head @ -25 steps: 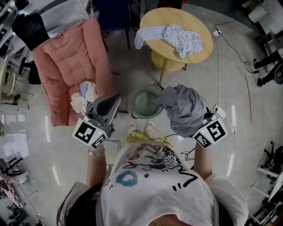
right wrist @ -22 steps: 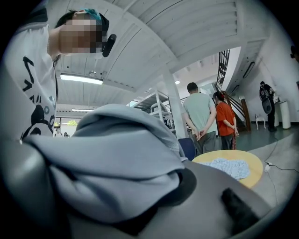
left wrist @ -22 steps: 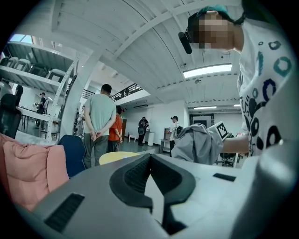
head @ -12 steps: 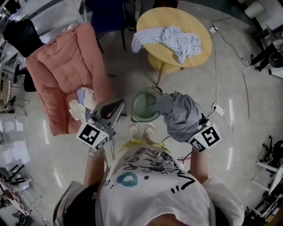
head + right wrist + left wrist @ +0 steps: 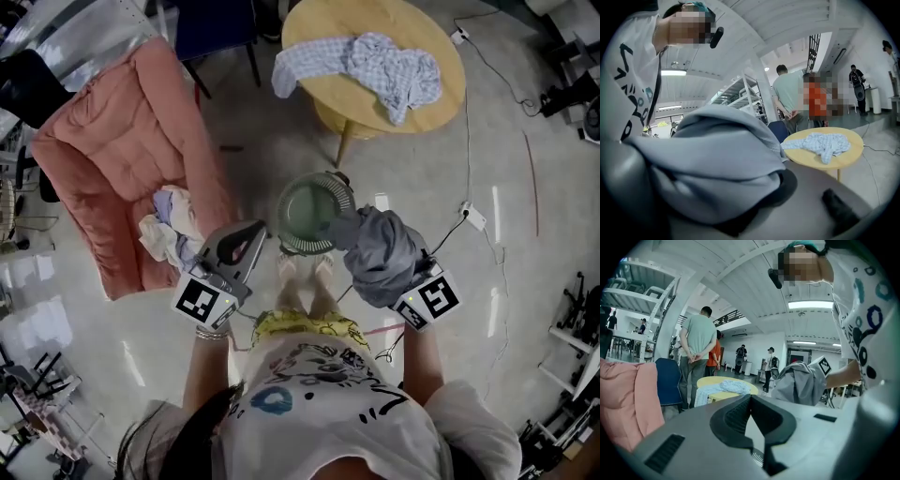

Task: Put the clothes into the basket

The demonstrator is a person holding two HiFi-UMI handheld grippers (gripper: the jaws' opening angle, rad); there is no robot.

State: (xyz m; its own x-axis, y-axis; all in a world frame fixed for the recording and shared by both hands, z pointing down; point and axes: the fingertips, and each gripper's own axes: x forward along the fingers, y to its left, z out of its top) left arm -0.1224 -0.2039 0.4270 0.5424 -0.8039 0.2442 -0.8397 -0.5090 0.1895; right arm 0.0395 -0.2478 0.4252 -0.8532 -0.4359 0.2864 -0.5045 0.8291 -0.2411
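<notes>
Both grippers have sunk toward the floor since a second ago, and the crumpled grey garment with them. From the head view, the right gripper pinches that garment, whose left fold hangs at the right rim of the round green slatted basket, not inside it. The left gripper hovers off the basket's left rim, over bare floor. A pink quilted armchair with a heap of pale clothes hems the left; the round yellow wooden table, a pale blue checked cloth draped over its edge, stands beyond. From the left gripper view, the left gripper has its jaws pressed together on nothing, the garment off to the right. From the right gripper view, the garment smothers the clamped jaws.
</notes>
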